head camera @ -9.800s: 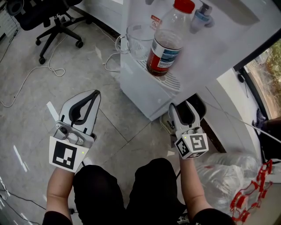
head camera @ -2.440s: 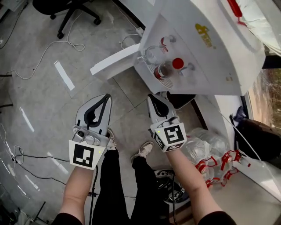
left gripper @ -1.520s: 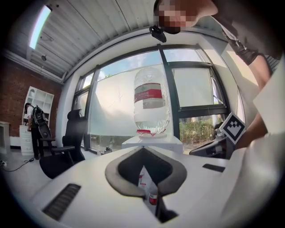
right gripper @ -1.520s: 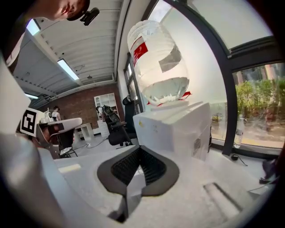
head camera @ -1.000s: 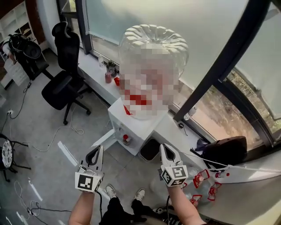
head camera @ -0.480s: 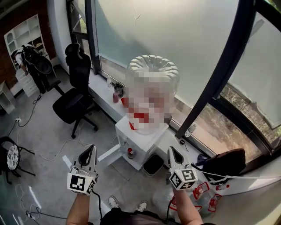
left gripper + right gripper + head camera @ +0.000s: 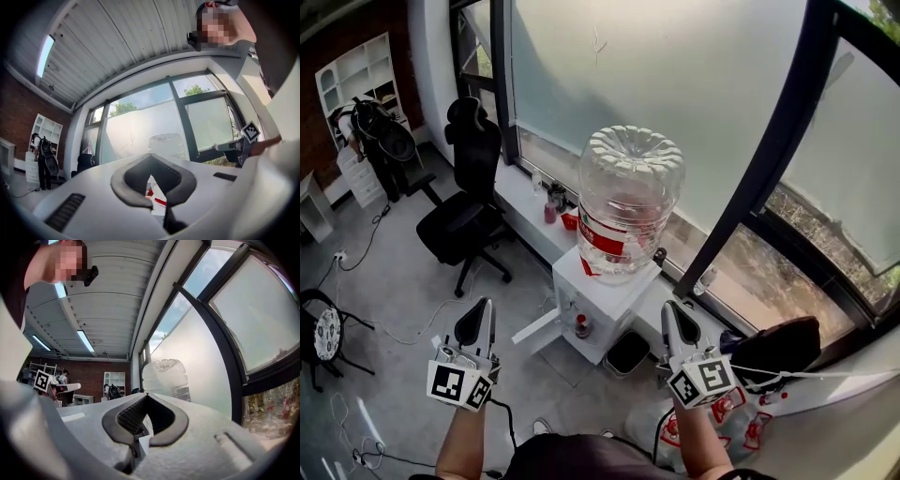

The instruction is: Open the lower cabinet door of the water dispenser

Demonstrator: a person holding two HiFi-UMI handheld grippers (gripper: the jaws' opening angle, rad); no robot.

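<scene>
Vs the earliest shot, the lower cabinet door (image 7: 536, 329) had swung open, and the head view had pulled back from tight over the water dispenser (image 7: 614, 298) to take in the whole unit. Both grippers had come away from it.

Door stood ajar, hinged out to the dispenser's left, w/ the cabinet opening dark behind it. Big clear jug (image 7: 630, 202) sat upside down on the dispenser's top. Small red-capped bottle (image 7: 580, 325) stood in the dispenser's tap bay.

Left gripper (image 7: 484, 302) was held in front of the dispenser & to its left, clear of the door, not touching. Its jaws were clenched tip to tip, nothing between them. Right gripper (image 7: 668, 306) was in front & to the dispenser's right, also apart from it, jaws closed & empty.

Black bin (image 7: 627, 352) stood just beside the dispenser's right side. Office chair (image 7: 467, 220) was well off to the dispenser's left. Dark bag (image 7: 773, 342) lay further right, past the bin.
</scene>
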